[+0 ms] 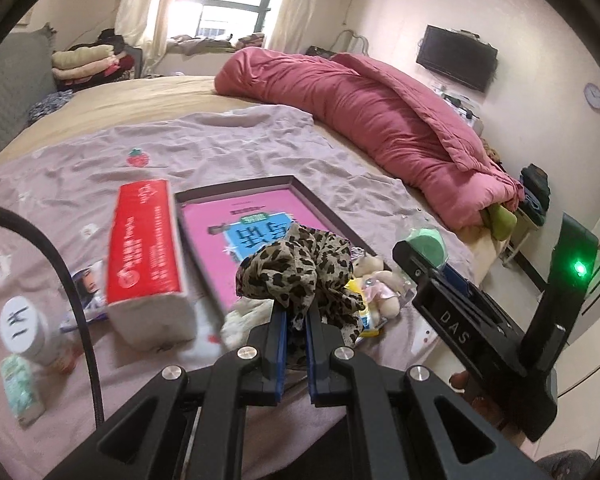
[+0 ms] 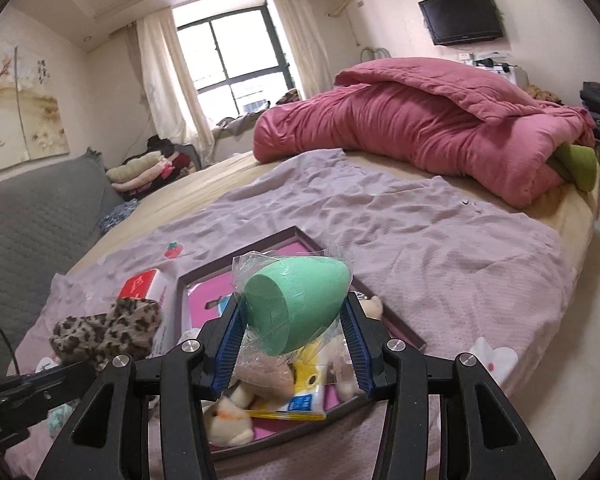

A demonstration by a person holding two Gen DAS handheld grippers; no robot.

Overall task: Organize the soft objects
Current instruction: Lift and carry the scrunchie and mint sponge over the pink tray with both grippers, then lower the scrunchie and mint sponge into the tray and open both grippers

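My left gripper (image 1: 296,322) is shut on a leopard-print cloth (image 1: 300,272), held above the near end of a dark-framed tray (image 1: 236,190) with a pink bottom; the cloth also shows in the right wrist view (image 2: 108,332). My right gripper (image 2: 292,320) is shut on a green egg-shaped sponge in clear wrap (image 2: 296,304), held above the tray (image 2: 396,328). The sponge also shows in the left wrist view (image 1: 426,242). Small plush toys (image 1: 380,284) and a yellow packet (image 2: 304,396) lie in the tray below.
A red tissue pack (image 1: 148,252) stands left of the tray. A white jar (image 1: 24,330) and a small green-patterned pack (image 1: 20,392) lie at the near left. A rolled pink duvet (image 1: 380,120) lies across the bed's far side, on the lilac sheet (image 2: 420,240).
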